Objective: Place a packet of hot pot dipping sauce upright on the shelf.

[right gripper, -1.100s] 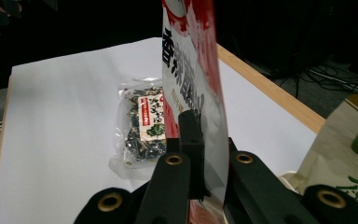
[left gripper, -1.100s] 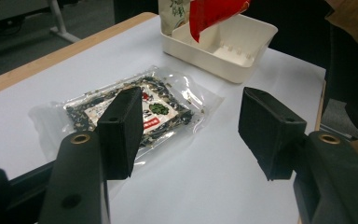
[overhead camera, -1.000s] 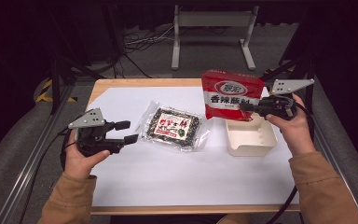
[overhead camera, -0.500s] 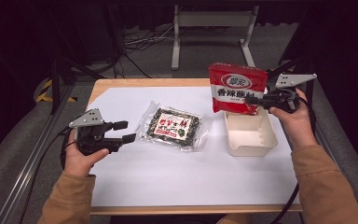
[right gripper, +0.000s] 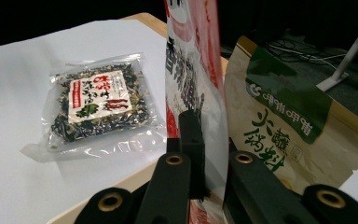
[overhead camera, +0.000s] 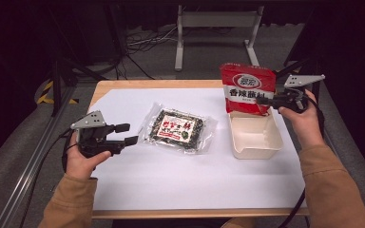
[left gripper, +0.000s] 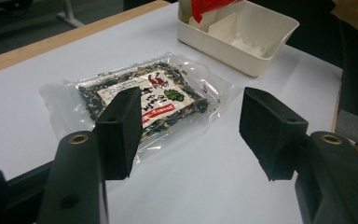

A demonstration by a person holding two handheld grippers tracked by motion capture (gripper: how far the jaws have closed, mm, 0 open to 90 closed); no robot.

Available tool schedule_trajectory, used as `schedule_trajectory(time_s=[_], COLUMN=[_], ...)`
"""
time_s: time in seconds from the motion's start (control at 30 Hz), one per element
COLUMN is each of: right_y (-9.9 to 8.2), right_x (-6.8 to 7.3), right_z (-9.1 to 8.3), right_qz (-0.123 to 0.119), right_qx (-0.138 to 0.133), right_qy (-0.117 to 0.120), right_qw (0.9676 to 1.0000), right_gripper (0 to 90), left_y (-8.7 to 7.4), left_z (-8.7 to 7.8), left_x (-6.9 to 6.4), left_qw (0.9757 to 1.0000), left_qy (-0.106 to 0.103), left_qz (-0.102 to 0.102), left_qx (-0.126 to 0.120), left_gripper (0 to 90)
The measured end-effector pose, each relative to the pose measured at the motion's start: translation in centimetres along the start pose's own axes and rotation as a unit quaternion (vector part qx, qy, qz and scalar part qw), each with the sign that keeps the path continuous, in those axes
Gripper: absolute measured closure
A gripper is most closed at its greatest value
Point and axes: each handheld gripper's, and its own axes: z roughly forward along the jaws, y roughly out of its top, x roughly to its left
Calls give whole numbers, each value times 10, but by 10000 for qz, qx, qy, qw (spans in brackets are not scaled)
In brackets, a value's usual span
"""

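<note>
My right gripper (overhead camera: 261, 100) is shut on the right edge of a red snack packet (overhead camera: 247, 90) and holds it upright over the far end of a cream box (overhead camera: 256, 152). In the right gripper view the jaws (right gripper: 209, 140) pinch the red packet (right gripper: 186, 70) edge-on. A beige and green packet (right gripper: 279, 116) stands close behind it; I cannot tell if it is held too. A clear packet of dark dried bits (overhead camera: 178, 127) lies flat mid-table. My left gripper (overhead camera: 126, 134) stands open left of it, with the clear packet (left gripper: 144, 93) lying beyond its jaws.
White paper (overhead camera: 171, 190) covers the wooden table (overhead camera: 138, 84). The cream box (left gripper: 242, 60) sits at the right, past the clear packet (right gripper: 93, 102). A metal stand (overhead camera: 214, 28) and cables lie on the floor behind the table.
My right gripper has carried the red packet right and back, turning it upright over the box's far end. The left gripper has hardly moved.
</note>
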Motion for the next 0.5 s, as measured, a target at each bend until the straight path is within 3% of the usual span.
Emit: schedule_trajectory(time_s=[0.5], right_y=[-15], right_x=[-16], right_z=[13], right_qz=[125], right_qx=[262], right_qy=[-192], right_qw=[9994], right_gripper=[893], left_y=[-1], left_z=[1], left_x=[0], left_qw=[9999], left_qy=[-93], left_qz=[-78], left_qx=[33], left_gripper=[394])
